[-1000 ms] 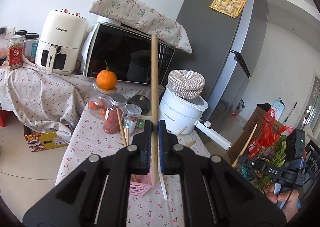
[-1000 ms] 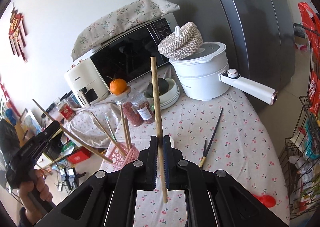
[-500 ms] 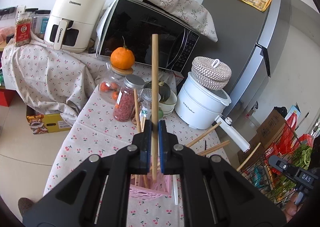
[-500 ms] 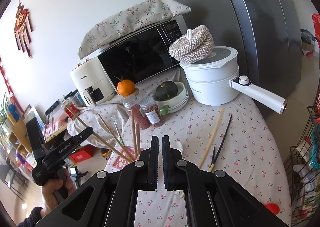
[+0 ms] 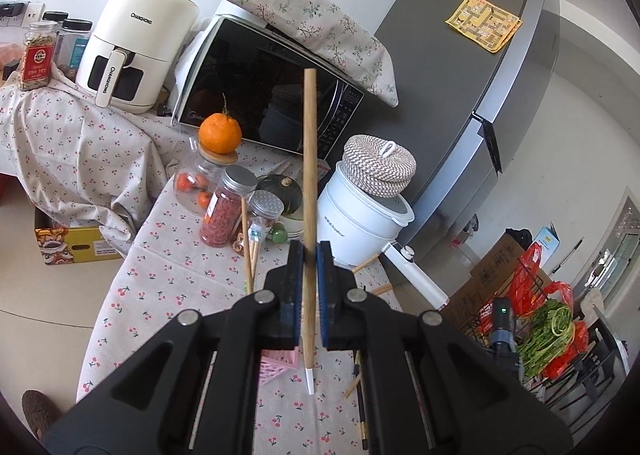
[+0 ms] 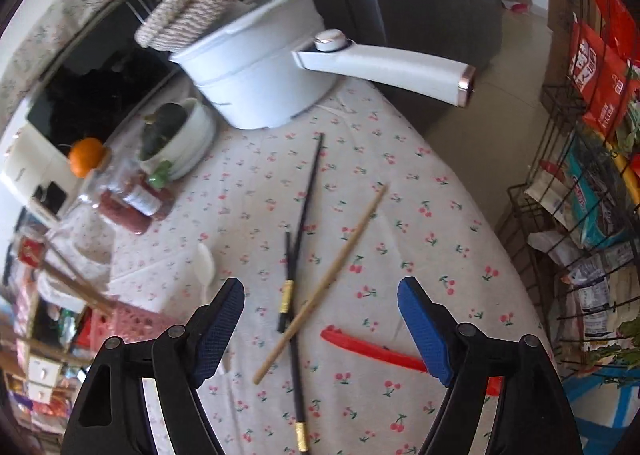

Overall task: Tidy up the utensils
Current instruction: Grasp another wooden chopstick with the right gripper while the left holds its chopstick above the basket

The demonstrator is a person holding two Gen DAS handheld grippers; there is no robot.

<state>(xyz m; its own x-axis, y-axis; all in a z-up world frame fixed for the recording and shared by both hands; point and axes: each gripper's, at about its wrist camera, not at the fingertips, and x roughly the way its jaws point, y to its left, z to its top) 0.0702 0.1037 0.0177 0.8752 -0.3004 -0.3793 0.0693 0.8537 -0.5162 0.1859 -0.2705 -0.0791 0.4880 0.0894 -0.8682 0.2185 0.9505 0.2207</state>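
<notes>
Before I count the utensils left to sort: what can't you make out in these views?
- Pink basket, left wrist view: mostly behind the left gripper, shut on a wooden chopstick; contents uncountable.
- Red utensil, right wrist view: its end is behind a finger of the open right gripper.
- Black chopsticks: cut off by the bottom edge.

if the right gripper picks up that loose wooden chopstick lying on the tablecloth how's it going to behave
The pale wooden chopstick looks thin and stiff, so it should lift straight, and is probably very light. Being slim, it may roll or slip from the open right gripper unless pinched squarely. It lies across the black gold-banded chopsticks, so lifting it could nudge them on the cherry-print tablecloth.
</notes>
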